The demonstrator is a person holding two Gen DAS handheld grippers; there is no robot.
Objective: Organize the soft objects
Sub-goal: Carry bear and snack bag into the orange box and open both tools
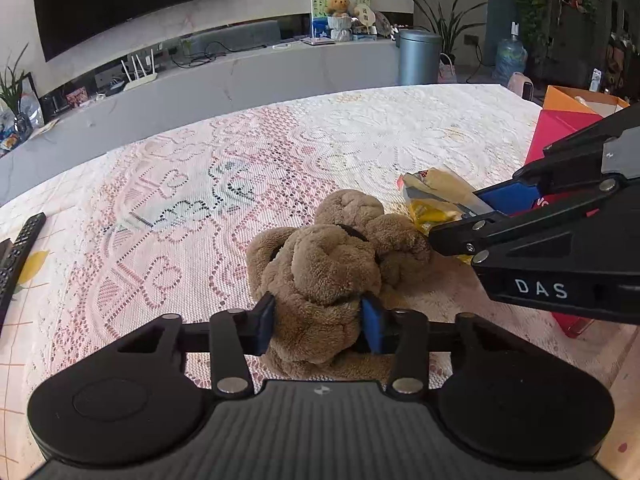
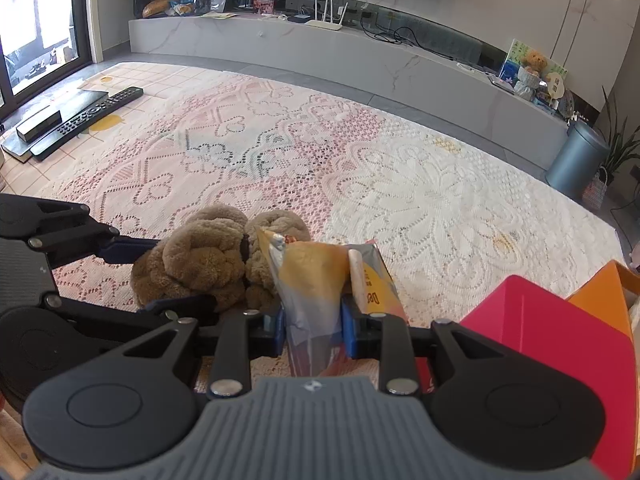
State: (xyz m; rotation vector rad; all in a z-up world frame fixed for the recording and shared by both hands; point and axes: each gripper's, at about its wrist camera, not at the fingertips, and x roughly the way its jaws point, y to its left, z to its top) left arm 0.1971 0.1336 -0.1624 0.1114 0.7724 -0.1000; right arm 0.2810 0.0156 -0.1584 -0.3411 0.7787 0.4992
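Observation:
A brown knotted plush toy (image 1: 332,264) lies on the lace tablecloth (image 1: 240,152). My left gripper (image 1: 318,322) is shut on the near part of the plush toy, its blue pads pressing both sides. The toy also shows in the right wrist view (image 2: 208,260), with the left gripper beside it. My right gripper (image 2: 313,330) is shut on a yellow and silver snack bag (image 2: 320,280), held just right of the toy. In the left wrist view the bag (image 1: 436,196) sits behind the toy, pinched by the right gripper (image 1: 476,220).
A red box (image 2: 532,320) and an orange box (image 2: 608,292) stand at the table's right edge. A black remote (image 2: 92,114) and a dark box (image 2: 38,124) lie at the far left. A grey bin (image 1: 418,56) stands on the floor beyond.

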